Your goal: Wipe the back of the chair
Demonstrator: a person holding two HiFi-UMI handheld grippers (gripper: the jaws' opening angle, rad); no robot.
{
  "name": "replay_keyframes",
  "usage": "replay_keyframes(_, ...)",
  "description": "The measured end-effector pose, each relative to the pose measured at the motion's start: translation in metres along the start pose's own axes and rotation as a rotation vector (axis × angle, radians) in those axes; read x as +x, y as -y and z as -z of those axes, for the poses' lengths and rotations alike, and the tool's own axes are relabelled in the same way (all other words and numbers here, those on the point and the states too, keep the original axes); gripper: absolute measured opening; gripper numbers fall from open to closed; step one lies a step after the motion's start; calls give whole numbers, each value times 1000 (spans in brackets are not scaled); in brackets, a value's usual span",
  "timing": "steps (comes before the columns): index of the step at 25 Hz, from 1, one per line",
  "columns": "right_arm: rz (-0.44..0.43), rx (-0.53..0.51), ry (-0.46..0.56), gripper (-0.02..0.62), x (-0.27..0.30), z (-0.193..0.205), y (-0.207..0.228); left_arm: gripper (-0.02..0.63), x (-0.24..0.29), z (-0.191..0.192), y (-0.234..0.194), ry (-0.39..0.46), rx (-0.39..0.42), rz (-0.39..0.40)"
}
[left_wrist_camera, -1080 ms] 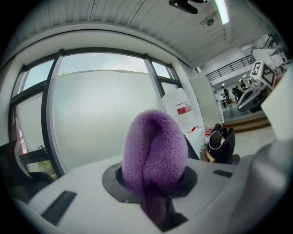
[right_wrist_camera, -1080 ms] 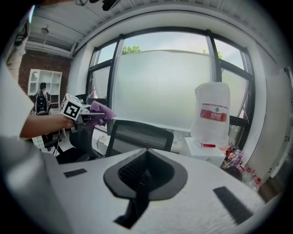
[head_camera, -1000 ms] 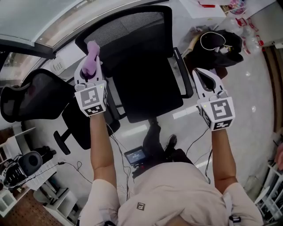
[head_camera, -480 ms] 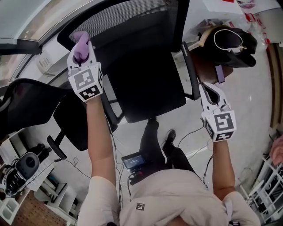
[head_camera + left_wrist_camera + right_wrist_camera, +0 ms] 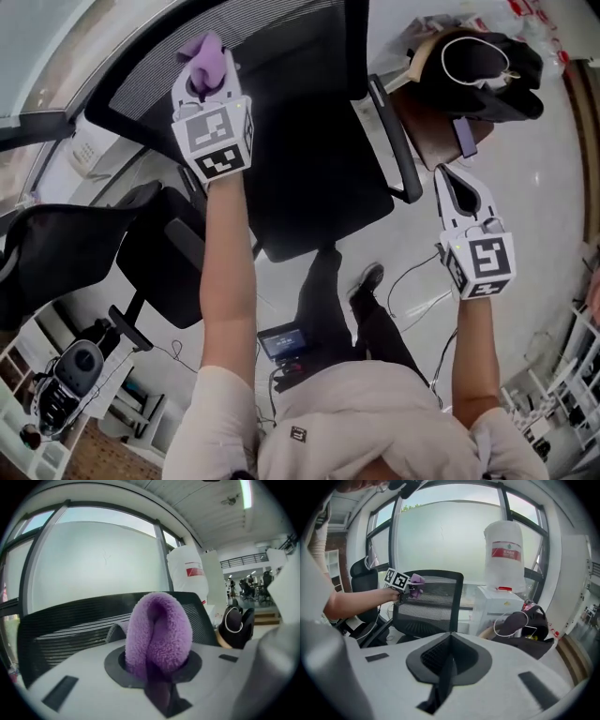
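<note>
Tongs of the left gripper (image 5: 206, 79) are pinching a fluffy purple cloth (image 5: 208, 52) at the office chair's mesh backrest (image 5: 281, 37); right tongs (image 5: 448, 180), pressed together and empty, are hovering beside the armrest (image 5: 394, 141).

Left arm (image 5: 230, 272) stretched forward, left tool (image 5: 208, 80) clamped on purple cloth (image 5: 207, 52); right arm (image 5: 472, 347) drawn back, right tool (image 5: 450, 180) jaws together, empty.

A pale, glossy floor (image 5: 534, 197) is seen below. On it are stood a black mesh chair (image 5: 309, 159) and, to its left, a second black chair (image 5: 159, 267). Thin cables (image 5: 417, 272) and a small device (image 5: 283, 343) with a lit screen are laid near a black shoe (image 5: 367, 279).
</note>
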State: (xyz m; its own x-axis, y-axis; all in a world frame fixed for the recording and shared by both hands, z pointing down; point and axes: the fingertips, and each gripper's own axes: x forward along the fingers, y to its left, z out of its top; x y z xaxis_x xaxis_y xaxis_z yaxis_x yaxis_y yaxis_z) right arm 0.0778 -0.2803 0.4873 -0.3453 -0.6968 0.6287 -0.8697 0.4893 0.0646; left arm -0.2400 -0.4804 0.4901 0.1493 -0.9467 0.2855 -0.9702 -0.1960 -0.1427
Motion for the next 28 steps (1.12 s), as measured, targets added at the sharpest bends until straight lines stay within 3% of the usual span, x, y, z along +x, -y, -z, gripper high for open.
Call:
replay_keyframes(7,98,71,-34,-6,-27,37,47,77,66,-39,163,41,-9,231)
replay_keyframes(10,115,91,-46,-6,-34,47,56,75,74,-46,193,44,-18,267)
replay_keyframes(13,112,96,-47,-6,-34,49,58,75,73,-45,189,47,-10,258)
replay_keyframes(18,67,65,-43,-6,-19,39,46,75,51,-26,122,28,0,138)
replay_keyframes(25,-64,-17,-36,-6,20,14,-11,75,-56,43,-82,-56,-137,-269)
replay_keyframes(28,-118,-47,-36,-6,34,5,-37,75,-89,59,-134,-70,-171,-357)
